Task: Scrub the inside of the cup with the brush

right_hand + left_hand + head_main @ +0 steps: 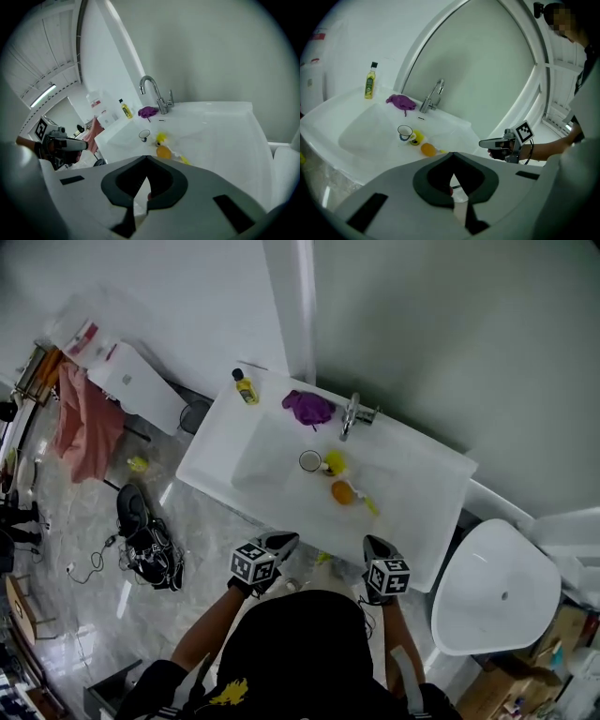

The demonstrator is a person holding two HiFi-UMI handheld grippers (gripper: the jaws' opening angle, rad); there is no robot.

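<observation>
A small white cup (310, 461) stands upright in the white sink basin (262, 457), with a small yellow object (334, 463) touching its right side. Just right of them lies the brush (344, 492), its head orange and its handle yellow. The left gripper view also shows the cup (405, 132) and brush (427, 149), as does the right gripper view, cup (144, 135) and brush (163, 152). My left gripper (284, 542) and right gripper (373, 544) hover at the sink's near edge, well short of both. Each is shut with nothing between its jaws.
A faucet (352, 415), a purple cloth (308, 407) and a yellow bottle (246, 387) sit along the back of the sink. A white toilet (492, 587) stands to the right. Pink cloth (80, 423) hangs at the left, with black shoes (150, 540) on the floor.
</observation>
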